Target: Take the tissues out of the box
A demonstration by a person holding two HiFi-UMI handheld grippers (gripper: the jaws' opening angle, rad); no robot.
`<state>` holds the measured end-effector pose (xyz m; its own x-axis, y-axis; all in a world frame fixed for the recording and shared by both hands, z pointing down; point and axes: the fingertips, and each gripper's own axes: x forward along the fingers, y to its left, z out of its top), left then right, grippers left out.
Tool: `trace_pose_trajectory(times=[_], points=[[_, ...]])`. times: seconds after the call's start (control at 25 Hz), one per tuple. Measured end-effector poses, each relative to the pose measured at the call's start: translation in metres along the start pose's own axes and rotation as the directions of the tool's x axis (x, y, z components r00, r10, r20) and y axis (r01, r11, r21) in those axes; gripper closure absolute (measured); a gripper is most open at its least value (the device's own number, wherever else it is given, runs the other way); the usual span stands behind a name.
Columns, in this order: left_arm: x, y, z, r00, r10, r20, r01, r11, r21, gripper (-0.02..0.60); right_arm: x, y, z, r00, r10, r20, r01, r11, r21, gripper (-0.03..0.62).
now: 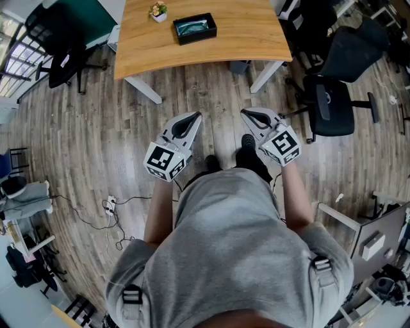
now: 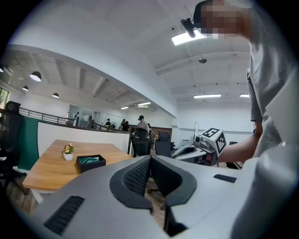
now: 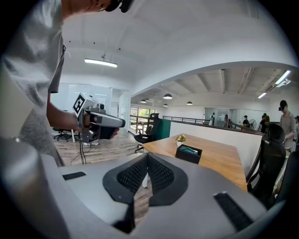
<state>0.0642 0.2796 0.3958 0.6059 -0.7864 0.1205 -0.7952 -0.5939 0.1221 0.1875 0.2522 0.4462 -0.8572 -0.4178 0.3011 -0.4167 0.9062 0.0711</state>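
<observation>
Two grippers (image 1: 196,116) (image 1: 245,113), fingers (image 2: 138,176) together, empty.

Colours: worktop (image 1: 243,38) honey-tone wood on white legs; box (image 1: 200,38) black, tissues (image 1: 194,27) inside teal-green; flower pot (image 1: 157,17) white with pink-yellow blooms and green leaves. Both light grey: left gripper (image 1: 195,116) and right gripper (image 1: 245,113), jaws lined with black mesh-textured pads, each cube carrying black-and-white square markers. Rest: floor (image 1: 96,141) grey-brown wood-plank pattern, shirt (image 1: 230,243) plain grey, office chair (image 1: 330,106) black, partition (image 1: 90,19) dark green.
</observation>
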Motion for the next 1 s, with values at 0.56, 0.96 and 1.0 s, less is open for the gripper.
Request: trace_pose_trajectory(times=[0.56,0.96,1.0], points=[[-0.003,-0.010,-0.006,1.000,-0.025,-0.019,0.025,1.000,0.014,0.558,-0.004,0.010,-0.012,1.000,-0.026,-0.005,0.026,0.999,0.024,0.589],[-0.002,-0.005,-0.006,0.999,-0.033,-0.022,0.034,0.999,0.024,0.558,0.002,0.010,-0.011,0.999,-0.033,-0.014,0.033,0.999,0.015,0.588],[-0.003,-0.005,-0.006,0.999,-0.033,-0.022,0.034,0.999,0.026,0.558,0.002,0.010,-0.010,0.999,-0.034,-0.012,0.034,0.999,0.013,0.588]])
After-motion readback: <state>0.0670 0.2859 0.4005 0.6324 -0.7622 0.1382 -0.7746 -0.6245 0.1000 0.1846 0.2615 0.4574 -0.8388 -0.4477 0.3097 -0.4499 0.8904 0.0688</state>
